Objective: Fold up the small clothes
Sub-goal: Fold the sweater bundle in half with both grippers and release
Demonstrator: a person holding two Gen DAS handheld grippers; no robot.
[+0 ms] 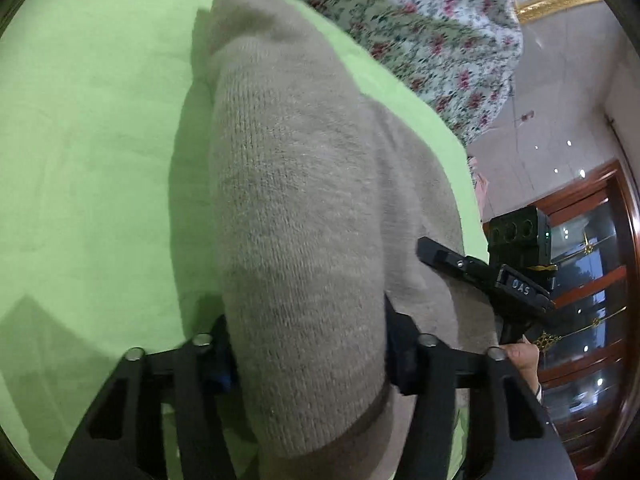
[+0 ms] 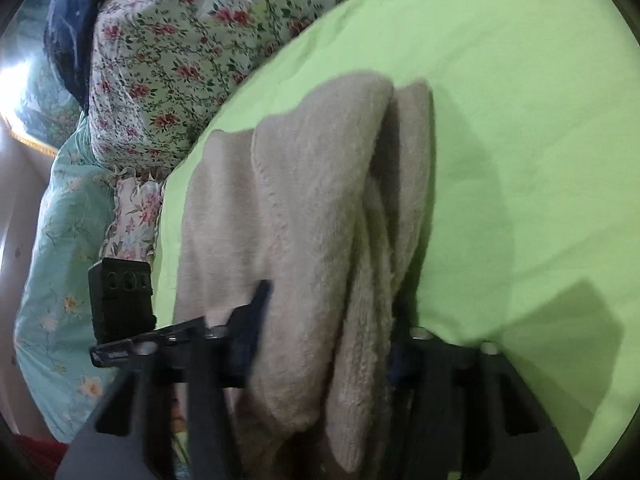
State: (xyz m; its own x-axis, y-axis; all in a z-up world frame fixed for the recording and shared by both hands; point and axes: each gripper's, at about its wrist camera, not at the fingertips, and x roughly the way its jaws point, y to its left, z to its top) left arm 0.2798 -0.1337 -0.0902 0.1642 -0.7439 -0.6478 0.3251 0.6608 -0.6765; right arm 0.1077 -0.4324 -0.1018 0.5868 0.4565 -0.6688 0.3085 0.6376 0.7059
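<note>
Left gripper (image 1: 308, 356), right gripper (image 2: 324, 344): fingers clamped on beige knit garment (image 1: 296, 184) (bunched thick).

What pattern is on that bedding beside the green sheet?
The bedding is white with small red flowers and green leaves, clearest in the right wrist view.

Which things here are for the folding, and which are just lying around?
For the folding:
- beige sweater, held up over the bed
- left gripper, clamped on it
- right gripper, clamped on it
- green sheet, the folding surface

Just lying around:
- flowered quilt
- light blue flowered cloth
- wooden cabinet
</note>
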